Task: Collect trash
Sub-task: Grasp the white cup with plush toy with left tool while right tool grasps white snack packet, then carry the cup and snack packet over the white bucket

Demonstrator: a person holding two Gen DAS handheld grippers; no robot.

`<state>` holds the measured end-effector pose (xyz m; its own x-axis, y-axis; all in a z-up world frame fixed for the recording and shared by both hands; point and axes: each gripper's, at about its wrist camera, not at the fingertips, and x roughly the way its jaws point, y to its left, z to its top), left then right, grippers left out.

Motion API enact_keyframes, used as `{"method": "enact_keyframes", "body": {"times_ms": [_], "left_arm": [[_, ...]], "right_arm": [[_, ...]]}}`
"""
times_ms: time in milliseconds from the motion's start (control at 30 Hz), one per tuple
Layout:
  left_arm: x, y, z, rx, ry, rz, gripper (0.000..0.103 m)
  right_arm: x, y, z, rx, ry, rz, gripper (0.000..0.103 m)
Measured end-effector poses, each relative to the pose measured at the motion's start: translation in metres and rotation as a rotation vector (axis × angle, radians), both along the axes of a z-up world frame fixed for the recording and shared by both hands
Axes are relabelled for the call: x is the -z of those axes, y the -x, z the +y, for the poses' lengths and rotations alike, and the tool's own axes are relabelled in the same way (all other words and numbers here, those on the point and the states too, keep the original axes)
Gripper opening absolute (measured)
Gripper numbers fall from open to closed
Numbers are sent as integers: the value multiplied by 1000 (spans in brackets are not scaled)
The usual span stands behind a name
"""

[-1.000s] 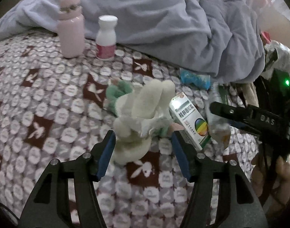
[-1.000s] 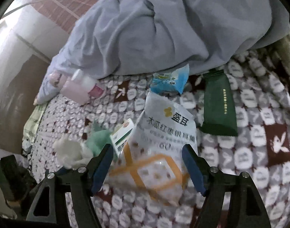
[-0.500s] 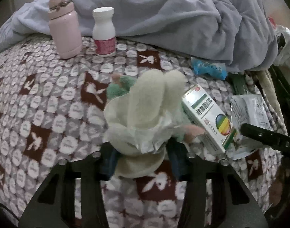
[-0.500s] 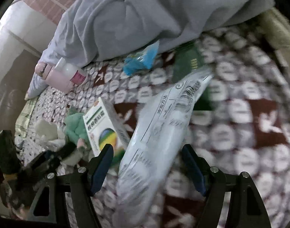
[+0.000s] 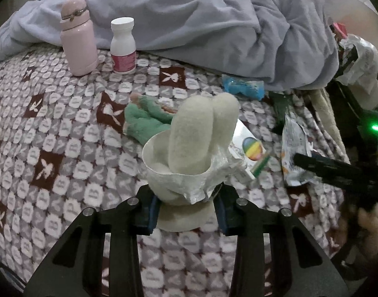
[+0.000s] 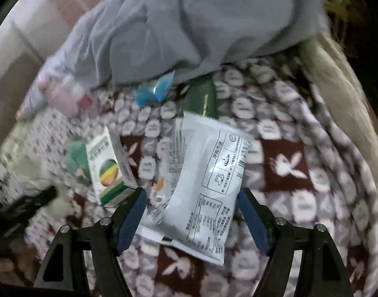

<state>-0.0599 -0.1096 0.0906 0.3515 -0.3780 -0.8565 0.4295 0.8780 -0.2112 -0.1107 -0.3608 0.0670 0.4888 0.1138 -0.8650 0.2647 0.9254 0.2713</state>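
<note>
**Bed litter: both tools at the wrappers**

Left wrist view, left to right:
- Pink flask (image 5: 77, 36), upper left, upright on the patterned blanket (image 5: 40, 128).
- White pill bottle (image 5: 123, 45), just right of the flask, upright.
- Green fuzzy sock (image 5: 144, 122), centre, lying behind the cup.
- White paper cup (image 5: 169, 170), lower centre, holding a cream fuzzy sock (image 5: 191, 136) and crumpled foil; the left tool (image 5: 186, 208) pinches the cup's base, its jaws having just been closing with the cup between them.
- Medicine box (image 5: 249, 153), right of the cup, partly hidden behind it.
- Blue wrapper (image 5: 243, 87), upper right, at the edge of the grey duvet (image 5: 201, 17).

Right wrist view, left to right:
- Medicine box (image 6: 109, 165), left of centre, just beside the left blue pad.
- White sachet (image 6: 208, 178), centre, lying between the spread jaws of the right tool (image 6: 191, 210); whether the pads touch it cannot be told.
- Green packet (image 6: 203, 96), above the sachet, partly covered.
</note>
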Motion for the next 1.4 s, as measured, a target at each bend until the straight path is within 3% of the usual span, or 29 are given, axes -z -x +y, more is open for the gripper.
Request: {"method": "enact_keyframes", "body": {"times_ms": [133, 200, 300, 433, 700, 1400], "left_arm": [[-3, 6, 2, 8, 17, 27, 35], [-5, 11, 0, 16, 20, 26, 35], [-9, 20, -8, 37, 20, 22, 35], [-16, 34, -26, 71, 49, 19, 35], [-26, 68, -82, 156, 73, 16, 35], [-34, 146, -225, 388, 58, -9, 35]], "right_arm": [[20, -16, 12, -15, 52, 59, 75], [16, -8, 11, -12, 57, 13, 55], [5, 8, 6, -30, 41, -33, 53], [-17, 37, -2, -49, 17, -97, 53], [-36, 84, -12, -37, 62, -131, 53], [-46, 208, -121, 208, 76, -161, 53]]}}
